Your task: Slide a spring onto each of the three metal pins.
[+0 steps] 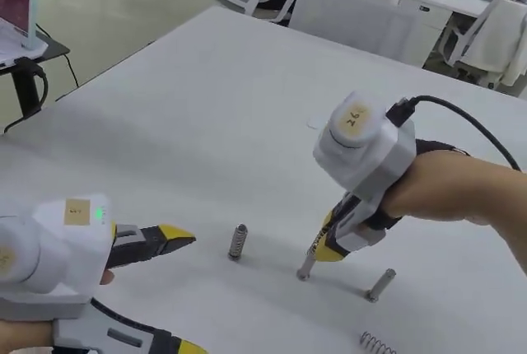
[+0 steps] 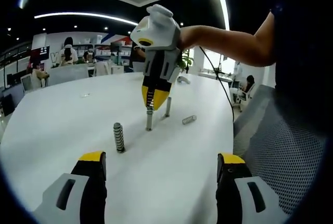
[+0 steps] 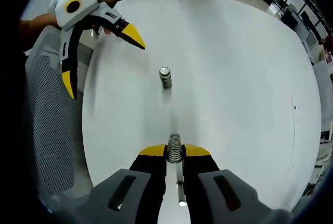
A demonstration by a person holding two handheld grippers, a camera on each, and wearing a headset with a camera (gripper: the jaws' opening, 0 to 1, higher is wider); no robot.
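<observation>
Reaching in from the right, a hand (image 1: 432, 188) wraps the handle of the right gripper (image 1: 324, 249) and tips it steeply down at the tabletop (image 1: 206, 107), with the forearm stretched out above the surface. Its jaws are narrow, pinching a spring (image 3: 175, 151) at the top of the upright middle pin (image 1: 305, 270) and in line with it. The left pin (image 1: 237, 243), well apart from it, wears a fitted spring (image 2: 119, 136). The right pin (image 1: 380, 285) stands bare, with a loose spring (image 1: 375, 342) lying flat nearer the person. At the near left, the left gripper (image 2: 161, 160) is held low and roughly level, aimed across at the pins. Its jaws are spread wide and hold nothing.
</observation>
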